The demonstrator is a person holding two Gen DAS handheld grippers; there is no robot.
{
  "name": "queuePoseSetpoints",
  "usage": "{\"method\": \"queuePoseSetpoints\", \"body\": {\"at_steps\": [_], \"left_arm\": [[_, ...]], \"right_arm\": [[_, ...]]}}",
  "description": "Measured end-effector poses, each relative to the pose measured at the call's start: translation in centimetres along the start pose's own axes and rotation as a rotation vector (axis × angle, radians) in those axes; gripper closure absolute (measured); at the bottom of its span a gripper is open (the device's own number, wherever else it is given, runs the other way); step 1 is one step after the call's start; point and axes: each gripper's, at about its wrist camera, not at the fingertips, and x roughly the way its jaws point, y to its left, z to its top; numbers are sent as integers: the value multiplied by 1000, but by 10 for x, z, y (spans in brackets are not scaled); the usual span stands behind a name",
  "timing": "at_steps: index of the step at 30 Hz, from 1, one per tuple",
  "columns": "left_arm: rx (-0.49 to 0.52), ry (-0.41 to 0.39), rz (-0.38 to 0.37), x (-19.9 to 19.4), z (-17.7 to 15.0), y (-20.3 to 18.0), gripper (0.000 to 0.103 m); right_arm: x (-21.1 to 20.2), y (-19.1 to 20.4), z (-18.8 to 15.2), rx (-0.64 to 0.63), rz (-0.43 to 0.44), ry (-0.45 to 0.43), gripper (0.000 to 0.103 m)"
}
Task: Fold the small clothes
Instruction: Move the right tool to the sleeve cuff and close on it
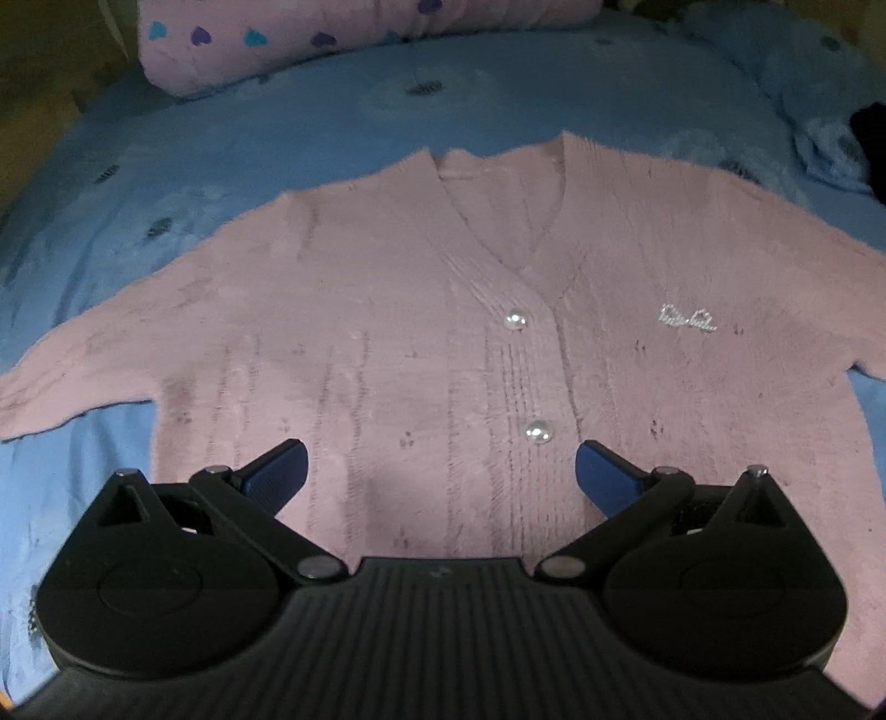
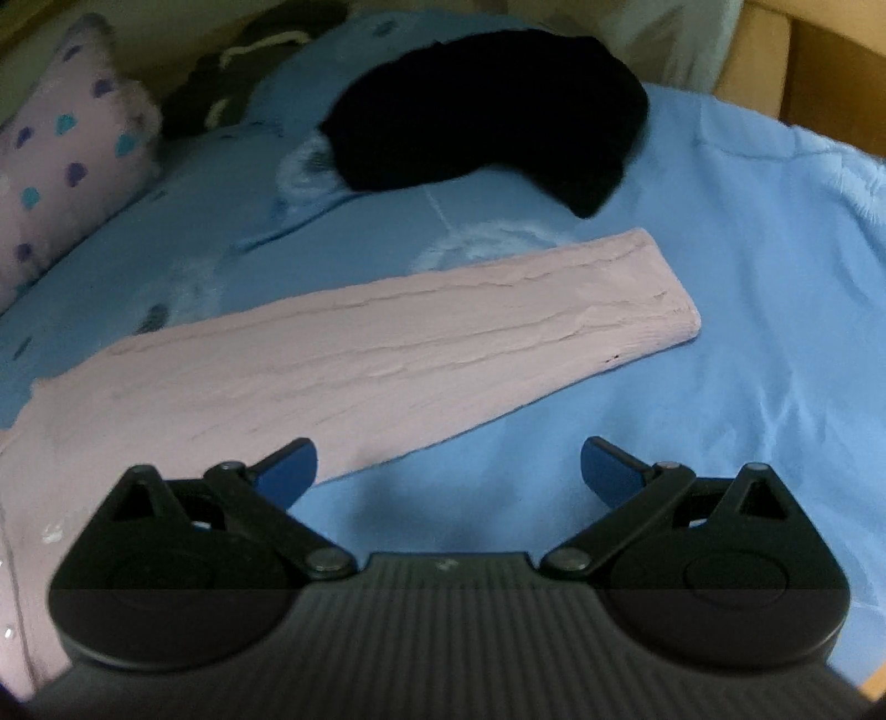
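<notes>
A pink knitted cardigan (image 1: 387,310) with pearl buttons (image 1: 537,432) lies flat, front up, on a blue bedsheet (image 1: 221,144), both sleeves spread out. My left gripper (image 1: 441,468) is open and empty, hovering over the cardigan's lower front near the bottom button. In the right wrist view one pink sleeve (image 2: 443,332) stretches out to the right, cuff at the far end. My right gripper (image 2: 448,468) is open and empty, just beside the sleeve's lower edge over the sheet.
A pink pillow with heart prints (image 1: 310,39) lies at the head of the bed, also in the right wrist view (image 2: 66,166). A black garment (image 2: 487,111) lies on the sheet beyond the sleeve. Blue bedding is bunched at the right (image 1: 819,111).
</notes>
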Motion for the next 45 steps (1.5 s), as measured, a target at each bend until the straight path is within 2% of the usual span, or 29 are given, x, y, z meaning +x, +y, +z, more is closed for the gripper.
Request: {"method": "queuePoseSetpoints", "body": {"at_steps": [5,17,22,26,30,37,41,43,45], "left_arm": [[17,32,-1,25,-1,-8,0],[-23,98,-30,46,-7,-6,0],[-30,106,-37,47,-7,-4,0],[-32,117,-49,49,-8,-1,0],[-42,113,-51,51,-8,0,0],[-45,69,-39,48,-15,-3,0],[-43,58,-43,47,-17,-2,0],[-39,51,-44,45,-19,-3,0],[-39,55,-42,44,-19,-3,0]], "right_arm": [[27,-7,8,59,9,11,0],[54,-13,16,126,42,-71,0],[53,-8,11,51,30,-77,0],[52,-8,13,60,35,-67,0],[51,-16,17,161,71,-89,0],[53,-17,23,212,125,-112,0],[53,-17,26,192,103,-106,10],[52,-18,26,194,80,-104,21],[50,-19,25,201,68,-103,26]]}}
